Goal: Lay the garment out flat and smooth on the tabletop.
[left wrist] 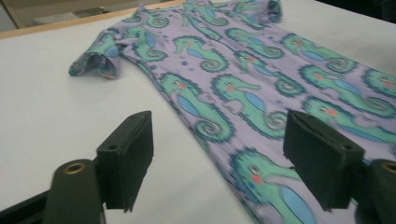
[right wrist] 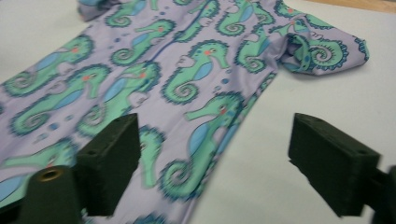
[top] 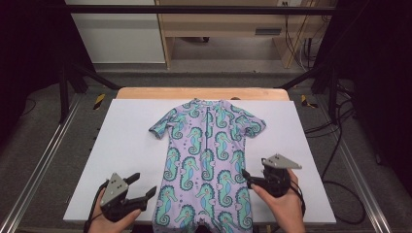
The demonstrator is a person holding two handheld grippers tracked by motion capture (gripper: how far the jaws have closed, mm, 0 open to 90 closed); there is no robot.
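High view: whole swimsuit [top: 208, 160] flat on the white tabletop [top: 126, 145], collar far, legs reaching the near edge, zip down the chest. A wooden strip [top: 201, 93] borders the far edge. Left tool [top: 143, 185] just beside the suit's left leg, right tool [top: 252, 171] at its right edge, each in a hand.

Left tool view: jaws spread, nothing between the pads, fabric edge under the gap; one short sleeve [left wrist: 95, 63] rumpled, cuff standing open.

Right tool view: jaws spread wide, nothing pinched; the other sleeve [right wrist: 322, 52] curled over.

Suit: lilac stretch knit, smooth, repeating teal seahorses with blue fins and orange cheeks. Pads are matte black blocks.
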